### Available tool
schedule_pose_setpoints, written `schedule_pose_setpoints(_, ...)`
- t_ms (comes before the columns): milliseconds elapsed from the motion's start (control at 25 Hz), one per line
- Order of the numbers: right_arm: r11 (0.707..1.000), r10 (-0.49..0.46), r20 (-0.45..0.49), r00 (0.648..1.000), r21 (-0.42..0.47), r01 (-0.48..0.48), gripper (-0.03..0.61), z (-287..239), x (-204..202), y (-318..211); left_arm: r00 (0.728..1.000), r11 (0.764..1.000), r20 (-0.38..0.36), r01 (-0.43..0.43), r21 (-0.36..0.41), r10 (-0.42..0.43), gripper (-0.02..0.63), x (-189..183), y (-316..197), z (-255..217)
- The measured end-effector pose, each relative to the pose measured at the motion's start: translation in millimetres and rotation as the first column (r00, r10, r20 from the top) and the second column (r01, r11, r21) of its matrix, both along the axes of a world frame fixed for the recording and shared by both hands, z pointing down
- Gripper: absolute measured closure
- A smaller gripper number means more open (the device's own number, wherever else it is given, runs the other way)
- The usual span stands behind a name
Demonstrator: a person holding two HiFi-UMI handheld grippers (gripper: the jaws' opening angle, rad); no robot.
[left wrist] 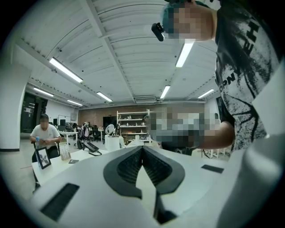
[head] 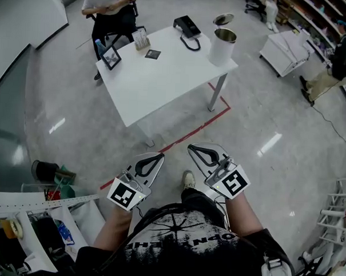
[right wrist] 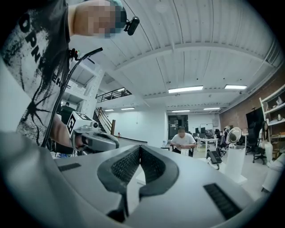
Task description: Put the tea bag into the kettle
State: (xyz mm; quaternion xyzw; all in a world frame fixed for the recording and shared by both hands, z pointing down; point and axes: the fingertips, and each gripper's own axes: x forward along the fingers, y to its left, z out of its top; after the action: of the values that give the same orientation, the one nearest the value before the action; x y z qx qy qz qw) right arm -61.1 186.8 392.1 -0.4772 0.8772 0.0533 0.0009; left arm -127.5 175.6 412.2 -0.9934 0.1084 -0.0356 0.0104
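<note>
The white kettle [head: 222, 47] with a steel rim stands open on the far right corner of the white table [head: 158, 82]. Its lid [head: 223, 19] lies beyond it. A small dark flat packet [head: 153, 54], possibly the tea bag, lies near the table's far edge. Both grippers are held close to the person's body, well short of the table. My left gripper [head: 158, 157] and right gripper [head: 193, 147] are shut with nothing between the jaws. The jaw tips also meet in the left gripper view [left wrist: 142, 147] and the right gripper view [right wrist: 140, 147]. The kettle [right wrist: 234, 163] shows far off.
A black desk phone [head: 187, 27], a framed photo [head: 111, 57] and a small card stand [head: 141, 40] share the table. A seated person [head: 107, 9] is at its far side. Red tape [head: 190, 134] marks the floor. Cluttered shelves [head: 32, 225] stand at lower left.
</note>
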Motion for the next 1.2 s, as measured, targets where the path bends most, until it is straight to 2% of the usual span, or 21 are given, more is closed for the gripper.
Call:
schedule_pose_setpoints(560, 0.997, -0.079, -0.007, 0.997, -0.011, 0.079, 0.569, 4.7, 74.9, -75.9, 0.998, 0.998, 0.014, 0.058, 0.038, -0.059, 0.602, 78.5, -80.0, -1.1)
schedule_pose_setpoints(720, 0.994, -0.109, -0.004, 0.994, -0.007, 0.109, 0.569, 6.2, 89.5, -95.8, 0.997, 0.997, -0.002, 0.080, 0.012, -0.080, 0.601, 99.0, -98.2, -4.6)
schedule_pose_setpoints(1000, 0.991, -0.131, -0.003, 0.991, 0.002, 0.131, 0.568, 2.5, 104.6, -127.5, 0.994, 0.994, -0.005, 0.110, 0.014, -0.110, 0.602, 111.2, -125.2, -5.6)
schedule_pose_setpoints(1200, 0.990, -0.141, -0.001, 0.990, 0.005, 0.141, 0.569, 2.5, 106.1, -149.7, 0.992, 0.991, -0.016, 0.127, 0.052, -0.126, 0.601, 108.2, -149.7, -5.8)
